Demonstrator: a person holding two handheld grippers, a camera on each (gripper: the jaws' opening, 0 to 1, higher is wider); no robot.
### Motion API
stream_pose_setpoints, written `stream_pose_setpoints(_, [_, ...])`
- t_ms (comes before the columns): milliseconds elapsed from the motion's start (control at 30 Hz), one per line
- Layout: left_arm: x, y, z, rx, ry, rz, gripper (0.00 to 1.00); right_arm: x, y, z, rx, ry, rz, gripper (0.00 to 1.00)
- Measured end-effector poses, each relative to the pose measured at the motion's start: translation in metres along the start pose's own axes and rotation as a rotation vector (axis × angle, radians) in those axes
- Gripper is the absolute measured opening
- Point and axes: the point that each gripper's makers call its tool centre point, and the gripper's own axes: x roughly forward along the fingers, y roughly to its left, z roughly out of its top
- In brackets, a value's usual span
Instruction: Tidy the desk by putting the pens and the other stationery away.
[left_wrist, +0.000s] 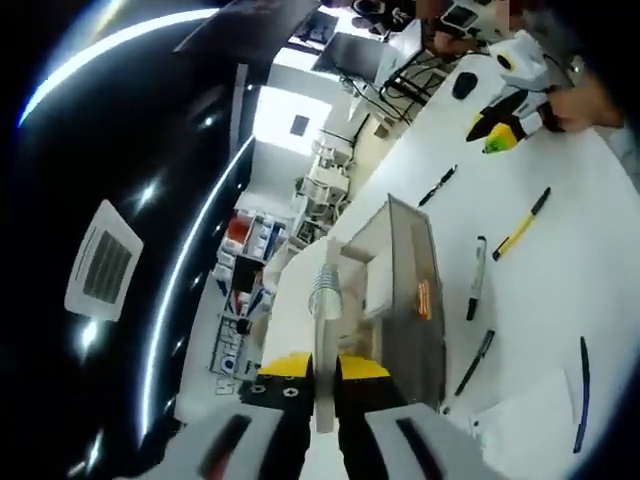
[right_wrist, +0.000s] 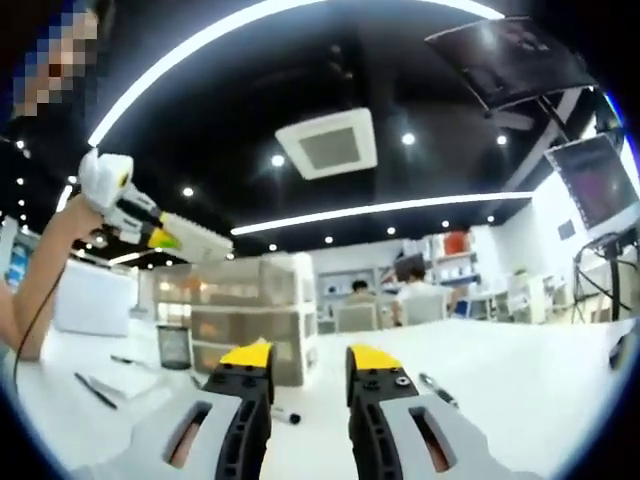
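Note:
My left gripper (left_wrist: 325, 368) is shut on a white pen (left_wrist: 326, 290) with a ribbed grip, and the pen points up over the clear drawer organizer (left_wrist: 405, 290). Loose on the white desk (left_wrist: 560, 300) lie a black pen (left_wrist: 437, 186), a yellow-and-black pen (left_wrist: 522, 225), a black-and-white marker (left_wrist: 477, 277), another black pen (left_wrist: 474, 362) and a blue pen (left_wrist: 582, 393). My right gripper (right_wrist: 308, 360) stands open and empty, low over the desk, facing the organizer (right_wrist: 245, 310). From there the left gripper (right_wrist: 150, 228) hangs above the organizer with the white pen (right_wrist: 205, 241).
A white sheet of paper (left_wrist: 530, 425) lies by the blue pen. A dark cup (right_wrist: 173, 345) stands left of the organizer, with pens (right_wrist: 97, 390) (right_wrist: 437, 388) on the desk around it. A hand holds the right gripper (left_wrist: 500, 125) at the desk's far end. People sit at desks behind.

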Motion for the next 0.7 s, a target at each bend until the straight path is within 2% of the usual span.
stream_pose_setpoints(133, [0.008,-0.001,-0.007,-0.040,0.057,-0.087,0.08,0.002,0.000,-0.002,-0.005,0.010,0.003,0.26])
stream_pose_setpoints(200, [0.017,-0.005,-0.018,-0.045,0.116,-0.133,0.08,0.001,0.000,-0.002,-0.004,0.012,0.001,0.26])
stream_pose_setpoints(367, [0.025,-0.007,-0.032,-0.039,0.238,-0.127,0.08,0.003,0.000,-0.004,0.003,0.017,0.009,0.27])
stream_pose_setpoints(433, [0.025,-0.006,-0.031,0.018,0.288,-0.098,0.08,0.004,0.003,-0.004,0.013,0.021,0.024,0.27])
stream_pose_setpoints(567, [0.024,-0.023,-0.032,0.062,0.328,-0.159,0.08,0.003,0.005,-0.002,0.024,0.011,0.036,0.27])
stream_pose_setpoints(700, [0.026,-0.019,-0.025,0.010,0.306,-0.147,0.08,0.004,0.004,-0.003,0.016,0.019,0.030,0.27])
